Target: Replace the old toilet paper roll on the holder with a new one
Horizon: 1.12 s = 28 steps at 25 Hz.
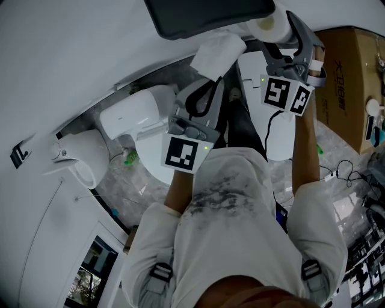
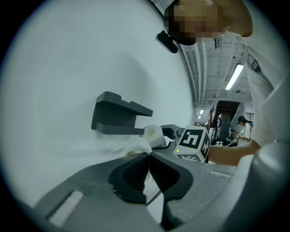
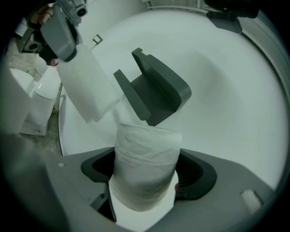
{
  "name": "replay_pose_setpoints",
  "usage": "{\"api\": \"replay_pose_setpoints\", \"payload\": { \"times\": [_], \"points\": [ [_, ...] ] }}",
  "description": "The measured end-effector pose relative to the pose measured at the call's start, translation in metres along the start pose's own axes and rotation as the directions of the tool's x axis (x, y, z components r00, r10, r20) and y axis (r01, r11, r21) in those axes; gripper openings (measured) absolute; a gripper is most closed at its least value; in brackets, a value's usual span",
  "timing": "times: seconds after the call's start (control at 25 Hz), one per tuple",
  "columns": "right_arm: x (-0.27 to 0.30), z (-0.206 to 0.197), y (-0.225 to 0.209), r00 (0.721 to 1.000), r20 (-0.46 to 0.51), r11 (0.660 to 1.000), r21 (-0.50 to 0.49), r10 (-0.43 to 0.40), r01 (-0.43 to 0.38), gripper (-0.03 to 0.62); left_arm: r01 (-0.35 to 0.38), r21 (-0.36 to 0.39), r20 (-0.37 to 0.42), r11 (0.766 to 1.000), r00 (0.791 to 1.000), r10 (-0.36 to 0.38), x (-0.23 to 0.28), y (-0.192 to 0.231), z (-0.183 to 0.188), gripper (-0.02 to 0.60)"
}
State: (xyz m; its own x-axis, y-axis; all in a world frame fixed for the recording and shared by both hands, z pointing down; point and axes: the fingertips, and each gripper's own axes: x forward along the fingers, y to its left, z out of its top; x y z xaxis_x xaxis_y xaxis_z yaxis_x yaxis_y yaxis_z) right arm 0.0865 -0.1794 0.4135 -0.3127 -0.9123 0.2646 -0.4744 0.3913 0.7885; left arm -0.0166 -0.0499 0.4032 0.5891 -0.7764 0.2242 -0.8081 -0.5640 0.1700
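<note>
A dark grey holder (image 3: pixel 154 88) juts from the white wall, with nothing on its shelf (image 2: pixel 120 118). My right gripper (image 3: pixel 145 174) is shut on a white toilet paper roll (image 3: pixel 145 165), held upright just below and in front of the holder. In the head view that roll (image 1: pixel 267 27) sits beside the holder (image 1: pixel 207 15). My left gripper (image 2: pixel 148 156) is shut on a loose sheet of toilet paper (image 2: pixel 131 147), to the left of the holder. The sheet (image 3: pixel 88 81) hangs flat from the left gripper (image 3: pixel 63 43). In the head view the sheet (image 1: pixel 218 51) shows beyond the left gripper (image 1: pixel 207 81).
A white toilet (image 1: pixel 141 120) stands below the left gripper. A white rounded fixture (image 1: pixel 84 156) stands on the wall at left. A cardboard box (image 1: pixel 346 66) sits at the right, with cables (image 1: pixel 340 171) on the marbled floor beside it.
</note>
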Motion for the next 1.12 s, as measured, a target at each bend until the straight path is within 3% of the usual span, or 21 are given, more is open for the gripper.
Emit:
{"api": "replay_pose_setpoints", "payload": {
  "times": [0.8, 1.12],
  "points": [
    [0.004, 0.026, 0.009, 0.999, -0.009, 0.977, -0.211, -0.045, 0.042, 0.4, -0.02, -0.013, 0.002, 1.0, 1.0, 0.02, -0.01, 0.016, 0.0, 0.014],
    [0.001, 0.034, 0.01, 0.998, 0.009, 0.971, -0.232, -0.055, 0.056, 0.4, -0.035, -0.012, -0.003, 0.999, 0.999, 0.035, -0.011, 0.017, -0.001, 0.014]
  ]
}}
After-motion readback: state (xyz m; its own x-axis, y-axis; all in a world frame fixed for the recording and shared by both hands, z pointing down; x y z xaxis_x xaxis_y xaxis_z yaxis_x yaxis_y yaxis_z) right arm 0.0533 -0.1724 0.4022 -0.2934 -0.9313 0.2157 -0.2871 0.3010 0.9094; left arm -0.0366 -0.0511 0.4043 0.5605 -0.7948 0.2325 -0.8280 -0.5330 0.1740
